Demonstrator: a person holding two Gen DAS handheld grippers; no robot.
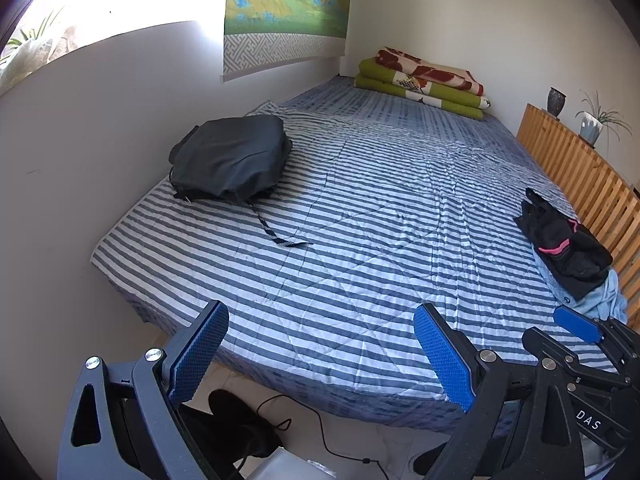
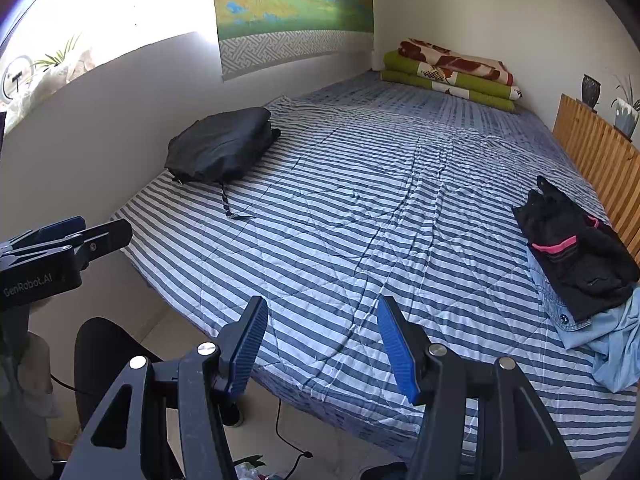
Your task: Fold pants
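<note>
Two clothing heaps lay well apart on the striped bed (image 1: 360, 216): folded dark pants (image 1: 230, 158) and a black-and-blue pile (image 1: 568, 248). Left gripper (image 1: 320, 356) and right gripper (image 2: 320, 348) hovered with jaws apart, empty.

Black grippers (image 2: 322, 346), blue-padded jaws.

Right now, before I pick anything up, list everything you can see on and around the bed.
bed sheet: one, blue and white stripes, covers the bed
folded dark pants: one stack, dark grey, far left by the wall, drawstring trailing out
black garment: one, black with pink trim, crumpled at right edge on the blue garment
light blue garment: one, under the black one
folded blankets: stack, green, red and cream, far corner
wall hanging: one, green and yellow, above the bed
slatted wooden panel: one, right side
vase: one, dark, on the panel
potted plant: one, beside the vase
left gripper: blue fingers open, empty
right gripper: blue fingers open, empty
</note>
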